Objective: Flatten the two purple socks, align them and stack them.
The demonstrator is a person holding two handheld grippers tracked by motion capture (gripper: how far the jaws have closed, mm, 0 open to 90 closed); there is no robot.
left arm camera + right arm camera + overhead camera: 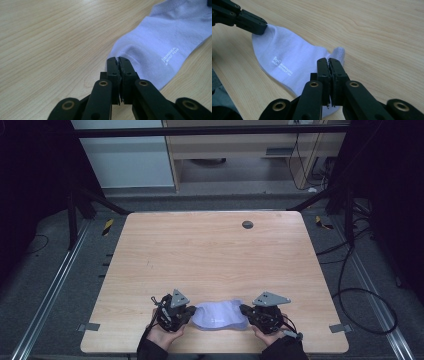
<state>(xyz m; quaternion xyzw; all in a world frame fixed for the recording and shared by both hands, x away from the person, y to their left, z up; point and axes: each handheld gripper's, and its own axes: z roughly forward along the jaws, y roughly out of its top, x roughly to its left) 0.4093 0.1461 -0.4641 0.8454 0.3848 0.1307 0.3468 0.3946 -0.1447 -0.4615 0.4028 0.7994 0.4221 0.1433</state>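
- Sock [219, 315], pale lilac, lies flat near the front edge of the table, stretched between the two grippers; small white lettering [170, 55] printed on its side.
- Table [210, 250], light wood grain, bare apart from the sock and a small dark round disc [247, 224] near the far edge.
- Floor around the table is grey, with metal rails left and right and black cables [360, 290] looping on the right side.
- Left gripper [188, 314], held in the person's left hand [165, 335], jaws clamped together on the left end of the sock; in the left gripper view the fabric puckers just where the tips pinch it.
- Right gripper [243, 310], held in the right hand [270, 336], jaws likewise pressed together on the right end of the sock; in the right gripper view the sock edge is caught at the tips, next to a small stitched corner [339, 52] sticking up.
- Both grippers sit low at table level, pointing inward at each other, grey three-cornered plates on top.
- In the right gripper view the left gripper's black jaws come in from the upper left, gripping the far end of the sock.
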